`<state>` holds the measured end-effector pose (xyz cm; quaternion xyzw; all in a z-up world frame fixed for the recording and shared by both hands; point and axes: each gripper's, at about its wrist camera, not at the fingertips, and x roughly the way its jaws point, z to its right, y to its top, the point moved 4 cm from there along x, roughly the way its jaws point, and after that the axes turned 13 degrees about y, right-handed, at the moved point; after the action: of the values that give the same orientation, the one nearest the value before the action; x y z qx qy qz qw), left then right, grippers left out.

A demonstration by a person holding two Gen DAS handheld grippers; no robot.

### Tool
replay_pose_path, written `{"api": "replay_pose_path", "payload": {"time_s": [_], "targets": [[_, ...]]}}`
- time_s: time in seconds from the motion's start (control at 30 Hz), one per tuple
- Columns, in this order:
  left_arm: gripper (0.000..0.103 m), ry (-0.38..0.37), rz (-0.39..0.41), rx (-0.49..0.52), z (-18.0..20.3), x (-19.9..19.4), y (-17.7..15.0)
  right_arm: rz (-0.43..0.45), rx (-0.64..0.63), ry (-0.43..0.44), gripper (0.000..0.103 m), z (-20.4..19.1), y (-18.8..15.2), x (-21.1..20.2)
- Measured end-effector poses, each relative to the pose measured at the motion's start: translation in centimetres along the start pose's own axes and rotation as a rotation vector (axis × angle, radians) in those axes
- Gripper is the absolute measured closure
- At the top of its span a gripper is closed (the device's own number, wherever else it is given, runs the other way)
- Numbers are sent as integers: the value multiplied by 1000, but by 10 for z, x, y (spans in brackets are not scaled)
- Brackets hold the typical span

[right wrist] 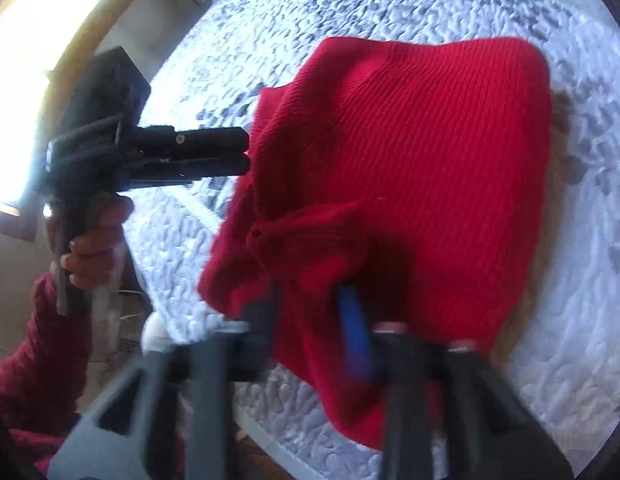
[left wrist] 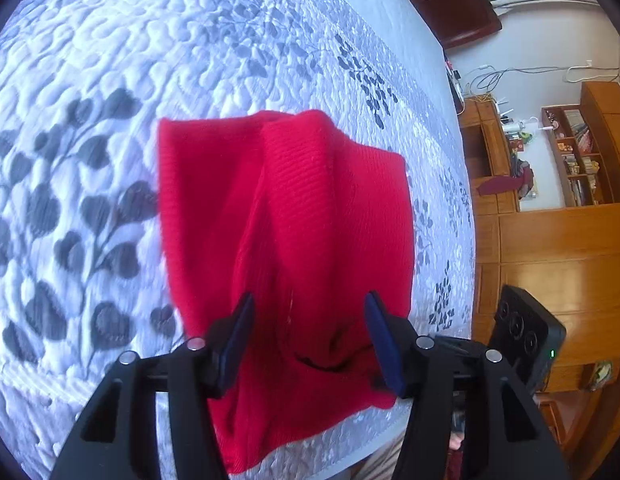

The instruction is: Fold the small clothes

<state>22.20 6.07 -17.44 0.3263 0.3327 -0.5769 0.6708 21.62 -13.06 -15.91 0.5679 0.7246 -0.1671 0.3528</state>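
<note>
Mid-fold, by the look of it: the red ribbed-knit small garment (left wrist: 285,240) lies on the grey-and-white leaf-print quilted bedspread (left wrist: 109,120), already bunched into a rough rectangle with a raised ridge down its middle, near edge hanging just over the bed's front edge.

Left gripper (left wrist: 310,332): jaws spread wide, blue pads either side of the knit's near end, nothing pinched in its own view. In the right wrist view its fingers look close together at the garment's left edge, so contact there is unclear.

Right gripper (right wrist: 310,320): blurred; one blue pad (right wrist: 356,332) shows against the fabric, the other finger is dark and smeared. Cannot tell if it grips the cloth or only sits over it.

Next move, judging: both grippers need a firm pinch on the near hem corners, then carry it forward over the far half, keeping the ridge flat.

Room: plenty of open quilt beyond and left of the garment. Bed edge is right under the grippers; wooden cabinets (left wrist: 550,240) stand well apart to the right.
</note>
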Motion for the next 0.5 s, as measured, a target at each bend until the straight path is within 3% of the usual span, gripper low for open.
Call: {"api": "replay_pose_path", "payload": {"time_s": [0.13, 0.3, 0.37, 0.5], "targets": [[43, -9, -18, -6, 0, -1, -8, 86, -40, 88, 95, -16, -6, -29], [37, -84, -61, -27, 22, 6, -10, 186, -115, 110, 95, -41, -12, -72], [32, -122, -61, -51, 31, 9, -5, 174, -151, 89, 95, -49, -16, -75], [31, -88, -96, -70, 45, 31, 8, 144, -180, 92, 98, -57, -19, -63]]}}
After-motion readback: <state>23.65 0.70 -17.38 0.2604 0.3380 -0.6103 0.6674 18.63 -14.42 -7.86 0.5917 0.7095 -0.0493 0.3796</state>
